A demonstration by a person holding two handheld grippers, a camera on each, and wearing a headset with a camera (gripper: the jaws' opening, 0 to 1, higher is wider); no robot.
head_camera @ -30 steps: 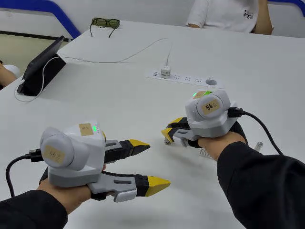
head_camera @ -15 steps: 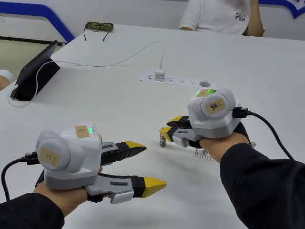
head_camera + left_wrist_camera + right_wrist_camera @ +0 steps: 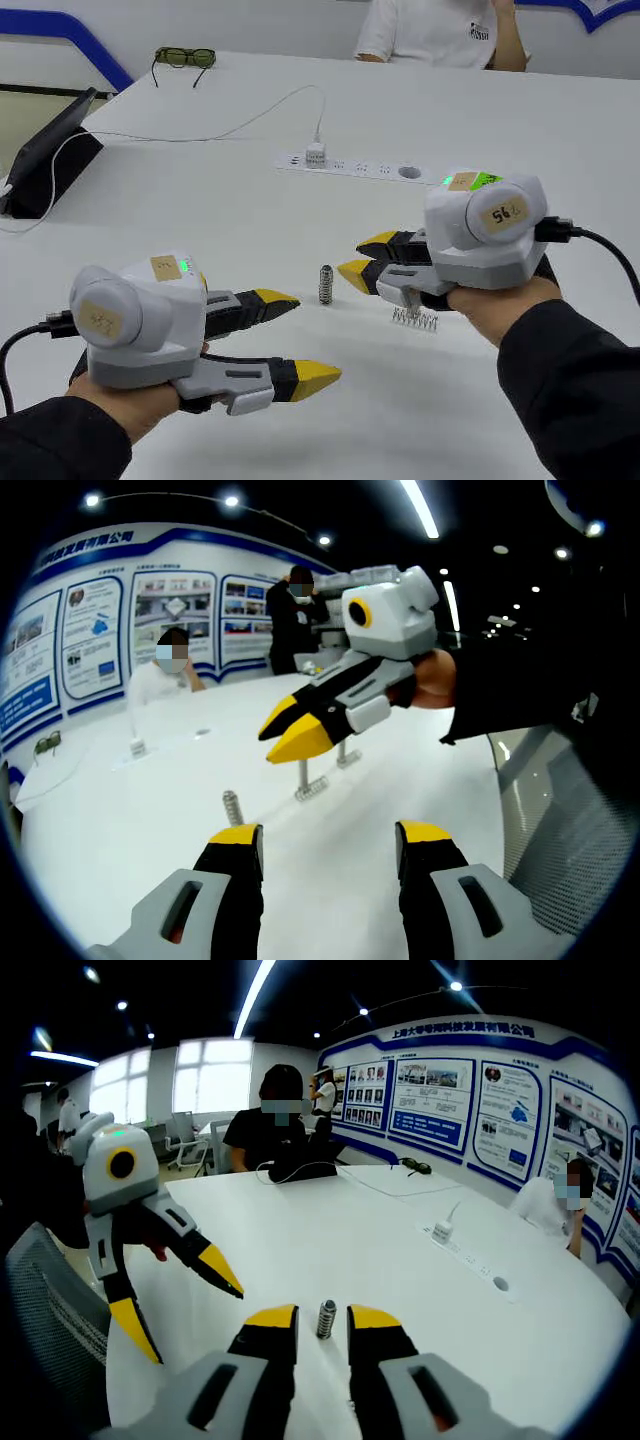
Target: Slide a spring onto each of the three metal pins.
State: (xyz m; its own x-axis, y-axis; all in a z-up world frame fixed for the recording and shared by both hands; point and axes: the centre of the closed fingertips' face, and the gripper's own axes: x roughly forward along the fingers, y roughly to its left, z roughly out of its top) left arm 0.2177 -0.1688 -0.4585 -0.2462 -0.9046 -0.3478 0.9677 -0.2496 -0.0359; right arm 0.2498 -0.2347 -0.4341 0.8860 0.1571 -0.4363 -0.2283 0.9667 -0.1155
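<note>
Metal spring (image 3: pixel 325 285) upright beside right gripper (image 3: pixel 365 256), jaws apart

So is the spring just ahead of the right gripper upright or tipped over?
Upright: the spring stands on end on the table, just beyond the right gripper.

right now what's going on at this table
A person holds a hand-held gripper in each hand over a white table. One spring stands upright, apparently on a pin, just off the tips of the right hand-held gripper, which is open and empty. A second spring lies loose near it, and a bare metal pin stands nearby. The left hand-held gripper is open, holding nothing.
</note>
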